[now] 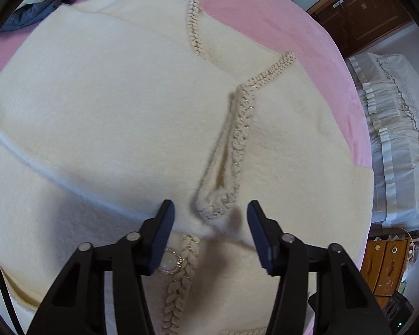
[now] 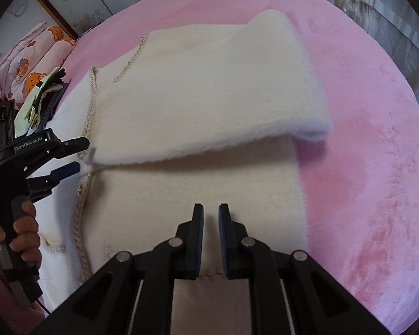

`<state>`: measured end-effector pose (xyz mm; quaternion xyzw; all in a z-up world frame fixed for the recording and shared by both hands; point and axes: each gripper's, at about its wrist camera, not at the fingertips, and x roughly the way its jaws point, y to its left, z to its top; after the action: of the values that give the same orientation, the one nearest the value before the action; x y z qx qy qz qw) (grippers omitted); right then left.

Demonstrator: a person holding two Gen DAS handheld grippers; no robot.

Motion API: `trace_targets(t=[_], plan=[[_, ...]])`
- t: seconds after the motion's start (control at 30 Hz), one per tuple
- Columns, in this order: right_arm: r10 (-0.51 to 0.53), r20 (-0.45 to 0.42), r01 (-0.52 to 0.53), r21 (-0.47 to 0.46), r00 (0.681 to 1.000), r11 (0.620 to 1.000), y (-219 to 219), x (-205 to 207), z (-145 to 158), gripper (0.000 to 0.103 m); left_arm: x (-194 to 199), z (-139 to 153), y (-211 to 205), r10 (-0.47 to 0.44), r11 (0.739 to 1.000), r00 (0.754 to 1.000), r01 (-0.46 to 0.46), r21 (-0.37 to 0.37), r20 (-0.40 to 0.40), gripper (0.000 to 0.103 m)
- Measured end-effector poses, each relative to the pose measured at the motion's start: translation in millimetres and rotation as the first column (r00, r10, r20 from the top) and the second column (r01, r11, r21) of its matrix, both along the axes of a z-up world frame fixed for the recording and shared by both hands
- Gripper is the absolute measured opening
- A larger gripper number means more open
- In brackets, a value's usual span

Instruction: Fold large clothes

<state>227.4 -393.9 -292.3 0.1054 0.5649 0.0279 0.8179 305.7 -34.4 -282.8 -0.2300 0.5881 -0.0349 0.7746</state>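
A cream fuzzy cardigan [image 1: 111, 111] with braided trim lies spread on the pink bed cover [image 1: 279, 22]. My left gripper [image 1: 211, 217] is open and points down at it. Its blue pads straddle a doubled-over loop of the trim [image 1: 223, 195] without pressing on it, and a pearl button [image 1: 167, 261] shows just below. In the right wrist view one part of the cardigan is a folded flap [image 2: 209, 89] lying over the lower layer, its right edge curled up. The left gripper [image 2: 81, 155] sits at that flap's left corner. My right gripper [image 2: 211, 223] hovers over the lower layer, jaws nearly together, no cloth pinched.
A pile of other clothes [image 2: 39, 103] and a bear-print quilt [image 2: 28, 64] sit at the bed's far left. Bare pink cover [image 2: 363, 167] stretches to the right of the cardigan. Beyond the bed stand a lace-covered piece of furniture [image 1: 399, 139] and wooden drawers [image 1: 385, 265].
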Motion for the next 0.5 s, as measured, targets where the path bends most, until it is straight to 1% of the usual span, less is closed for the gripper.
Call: trace_targets(t=[0.07,0.13,0.17,0.2,0.23,0.27,0.3,0.37,0.47,0.5], plan=[[0.002,0.005,-0.002,-0.022,1.0,1.0,-8,1,-1,0.011,3,-1,-4,-0.001,1.0,1.0,0.001,0.003,-0.001,0.046],[-0.002,0.002,0.002,-0.031,1.0,1.0,-19,5,-4,0.015,4,-1,-10,0.003,1.0,1.0,-0.003,0.01,-0.002,0.046],[-0.005,0.001,0.006,-0.032,1.0,0.999,-23,7,-5,0.022,5,-1,-15,0.01,1.0,1.0,-0.01,0.028,-0.002,0.041],[-0.01,0.006,0.011,-0.033,1.0,0.999,-29,9,-6,0.026,6,0,-16,0.017,0.998,1.0,-0.017,0.054,-0.003,0.029],[-0.014,0.012,0.014,-0.035,1.0,0.999,-33,11,-6,0.027,7,0,-18,0.033,0.996,0.999,-0.032,0.089,-0.012,0.025],[-0.017,0.017,0.017,-0.043,1.0,0.999,-37,14,-7,0.029,8,-1,-20,0.051,0.993,0.998,-0.048,0.108,-0.024,0.021],[-0.021,0.021,0.023,-0.057,1.0,0.998,-41,16,-8,0.03,9,-2,-21,0.071,0.992,0.997,-0.067,0.111,-0.028,0.018],[-0.043,0.028,0.045,-0.075,0.999,0.996,-49,20,-11,0.031,10,1,-18,0.096,0.99,0.995,-0.093,0.108,-0.019,0.016],[-0.082,0.025,0.083,-0.07,0.996,0.994,-64,26,-17,0.033,11,8,-22,0.111,0.984,0.994,-0.109,0.14,-0.002,0.015],[-0.091,0.027,0.092,-0.062,0.996,0.994,-68,28,-19,0.035,12,11,-26,0.11,0.983,0.994,-0.111,0.144,0.012,0.015]])
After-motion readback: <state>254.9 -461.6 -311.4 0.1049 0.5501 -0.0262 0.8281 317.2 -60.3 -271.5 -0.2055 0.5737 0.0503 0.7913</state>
